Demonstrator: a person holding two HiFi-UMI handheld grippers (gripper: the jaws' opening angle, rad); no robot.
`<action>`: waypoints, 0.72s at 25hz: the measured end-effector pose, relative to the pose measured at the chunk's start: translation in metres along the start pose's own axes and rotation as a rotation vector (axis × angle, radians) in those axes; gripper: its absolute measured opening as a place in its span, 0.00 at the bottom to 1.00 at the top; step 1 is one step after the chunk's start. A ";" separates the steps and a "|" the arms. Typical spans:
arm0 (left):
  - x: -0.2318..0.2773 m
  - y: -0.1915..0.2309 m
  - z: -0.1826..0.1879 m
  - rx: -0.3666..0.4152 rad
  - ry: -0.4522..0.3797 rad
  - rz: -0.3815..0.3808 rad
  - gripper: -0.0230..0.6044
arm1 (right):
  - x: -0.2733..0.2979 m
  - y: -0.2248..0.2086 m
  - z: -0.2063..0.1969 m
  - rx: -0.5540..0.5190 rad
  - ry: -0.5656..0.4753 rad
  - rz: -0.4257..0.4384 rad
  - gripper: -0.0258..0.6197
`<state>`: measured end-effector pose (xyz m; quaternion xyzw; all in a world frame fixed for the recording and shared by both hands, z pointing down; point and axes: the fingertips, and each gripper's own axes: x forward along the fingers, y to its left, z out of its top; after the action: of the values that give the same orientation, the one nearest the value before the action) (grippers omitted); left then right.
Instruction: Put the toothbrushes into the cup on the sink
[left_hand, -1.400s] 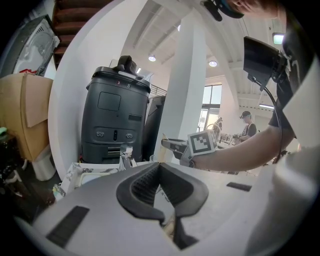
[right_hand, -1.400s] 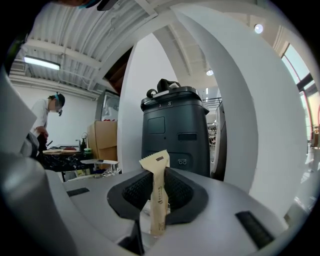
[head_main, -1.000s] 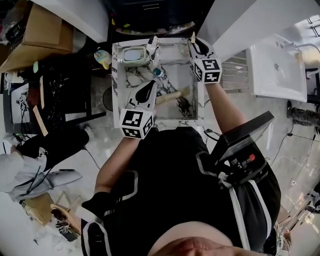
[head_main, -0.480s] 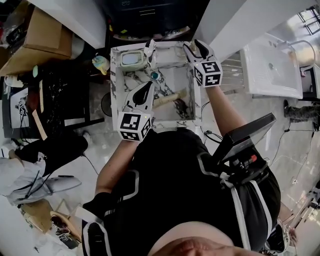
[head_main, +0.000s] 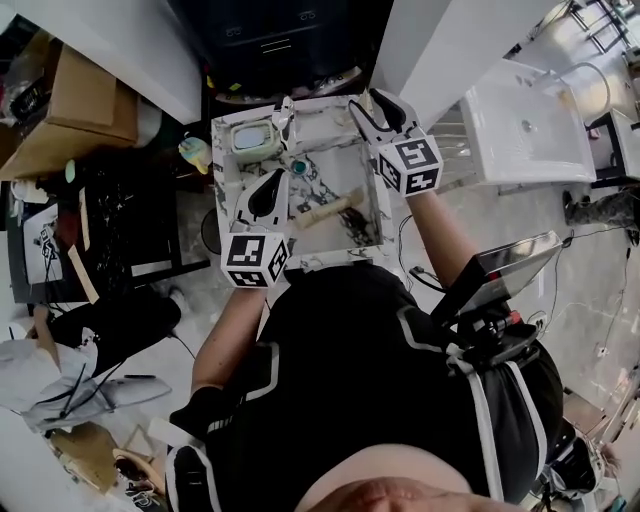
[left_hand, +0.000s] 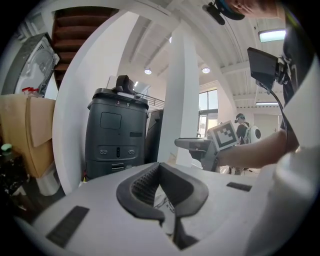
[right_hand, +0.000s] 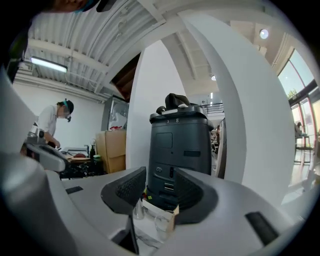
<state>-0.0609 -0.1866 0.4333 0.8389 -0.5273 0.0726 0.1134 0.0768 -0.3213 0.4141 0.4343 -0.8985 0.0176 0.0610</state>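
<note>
A marble-patterned sink (head_main: 219, 190) lies in front of me in the head view. A pale wooden-handled toothbrush (head_main: 328, 208) lies across its basin with the dark head to the right. My left gripper (head_main: 274, 178) hovers over the basin's left side, just left of the handle, shut with nothing in it (left_hand: 160, 167). My right gripper (head_main: 368, 101) is at the sink's back right corner, open with nothing between its pads (right_hand: 160, 186). A clear glass cup (right_hand: 160, 226) stands low beyond them.
A soap dish (head_main: 250, 138) sits at the sink's back left, with a white upright fixture (head_main: 283, 113) beside it. A dark grey machine (right_hand: 180, 150) stands behind the sink, a white basin (head_main: 525, 125) to the right, and cardboard boxes (head_main: 85, 90) to the left.
The right gripper's jaws have spread apart at the sink's back right corner. The left gripper holds its place over the basin. The head view has shifted slightly.
</note>
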 end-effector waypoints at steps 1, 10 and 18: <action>0.000 -0.001 0.002 -0.004 -0.008 -0.003 0.05 | -0.004 0.003 0.006 0.005 -0.016 0.011 0.31; -0.007 -0.013 0.026 0.003 -0.071 -0.019 0.05 | -0.046 0.031 0.037 0.042 -0.102 0.018 0.11; -0.010 -0.005 0.026 -0.024 -0.066 0.017 0.05 | -0.058 0.045 0.031 0.034 -0.078 0.040 0.07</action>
<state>-0.0604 -0.1829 0.4050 0.8351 -0.5386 0.0395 0.1051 0.0743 -0.2512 0.3771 0.4178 -0.9082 0.0171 0.0185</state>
